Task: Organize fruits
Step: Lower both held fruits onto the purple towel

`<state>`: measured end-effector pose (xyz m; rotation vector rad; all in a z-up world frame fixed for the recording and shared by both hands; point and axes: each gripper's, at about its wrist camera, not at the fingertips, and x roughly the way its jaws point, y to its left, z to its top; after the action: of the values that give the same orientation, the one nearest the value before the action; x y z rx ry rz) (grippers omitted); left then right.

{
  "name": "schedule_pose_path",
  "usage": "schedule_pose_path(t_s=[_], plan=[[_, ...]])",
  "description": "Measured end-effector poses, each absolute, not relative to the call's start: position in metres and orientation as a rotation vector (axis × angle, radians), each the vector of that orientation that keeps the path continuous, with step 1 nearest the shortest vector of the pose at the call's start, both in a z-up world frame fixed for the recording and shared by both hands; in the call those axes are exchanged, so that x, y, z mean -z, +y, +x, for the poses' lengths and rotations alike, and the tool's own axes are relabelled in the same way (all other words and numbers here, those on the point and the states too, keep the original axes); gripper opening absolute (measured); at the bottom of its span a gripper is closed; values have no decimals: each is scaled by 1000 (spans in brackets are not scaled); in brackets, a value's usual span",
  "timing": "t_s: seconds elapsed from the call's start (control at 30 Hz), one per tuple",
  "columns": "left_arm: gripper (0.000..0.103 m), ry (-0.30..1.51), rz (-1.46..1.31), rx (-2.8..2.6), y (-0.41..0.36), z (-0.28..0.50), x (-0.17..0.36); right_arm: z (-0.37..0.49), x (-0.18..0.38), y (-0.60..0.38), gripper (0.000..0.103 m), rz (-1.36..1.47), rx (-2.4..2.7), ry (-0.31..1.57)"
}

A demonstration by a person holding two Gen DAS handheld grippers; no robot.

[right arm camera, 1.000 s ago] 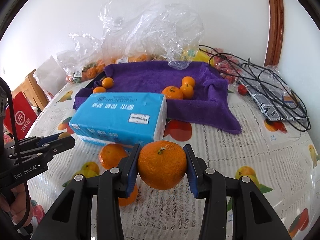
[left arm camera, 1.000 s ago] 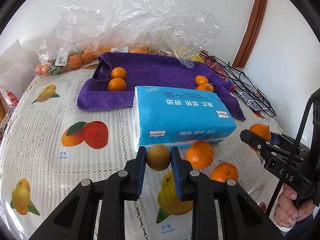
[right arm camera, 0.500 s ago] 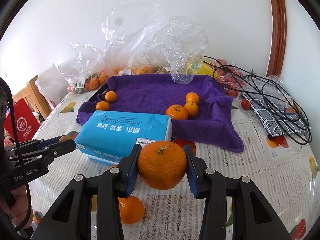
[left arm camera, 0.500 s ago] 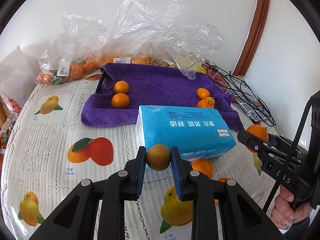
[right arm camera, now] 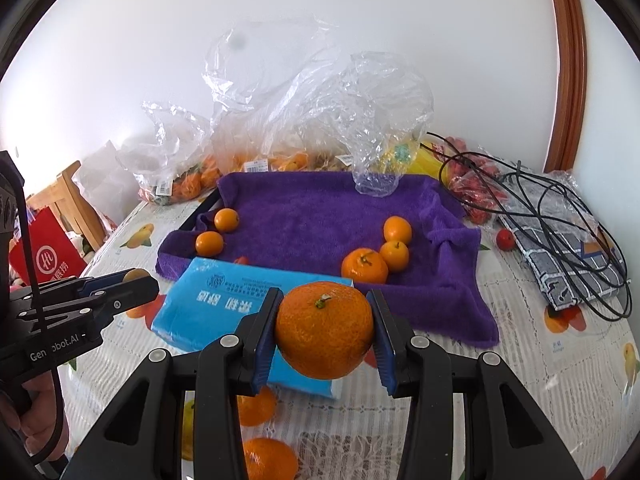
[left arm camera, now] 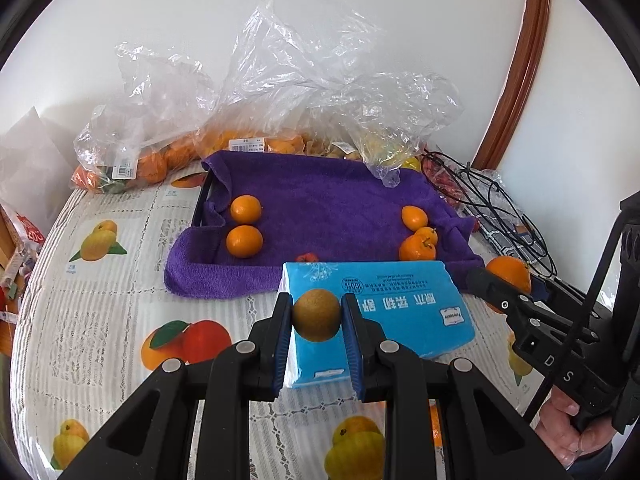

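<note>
My left gripper (left arm camera: 316, 316) is shut on a small brown round fruit (left arm camera: 316, 314), held in the air above the blue tissue pack (left arm camera: 400, 312). My right gripper (right arm camera: 324, 330) is shut on a large orange (right arm camera: 324, 330), also lifted over the tissue pack (right arm camera: 224, 300). Beyond the pack lies a purple towel (left arm camera: 320, 208) over a tray, with two oranges (left arm camera: 245, 240) at its left and three oranges (left arm camera: 416, 246) at its right. The right gripper with its orange (left arm camera: 508, 274) shows at the right of the left wrist view. Two loose oranges (right arm camera: 256, 406) lie on the table below the right gripper.
Clear plastic bags (left arm camera: 304, 80) with more fruit stand behind the towel by the wall. Black cables (right arm camera: 540, 200) and a checked cloth (right arm camera: 568, 248) lie at the right. A red bag (right arm camera: 44, 256) and a wooden chair (right arm camera: 64, 192) are off the table's left edge.
Both grippers have risen and moved forward with their fruit. The tissue pack and loose oranges have slid lower in both views, and the towel sits closer.
</note>
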<state>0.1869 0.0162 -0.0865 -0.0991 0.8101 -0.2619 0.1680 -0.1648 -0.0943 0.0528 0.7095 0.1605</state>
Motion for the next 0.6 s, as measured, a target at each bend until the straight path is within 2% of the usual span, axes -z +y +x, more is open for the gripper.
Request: schedule_pose_path(t_s=[0.6], plan=[[24, 827, -114, 195, 23, 241, 91, 224, 90, -176, 42, 73, -146, 694]])
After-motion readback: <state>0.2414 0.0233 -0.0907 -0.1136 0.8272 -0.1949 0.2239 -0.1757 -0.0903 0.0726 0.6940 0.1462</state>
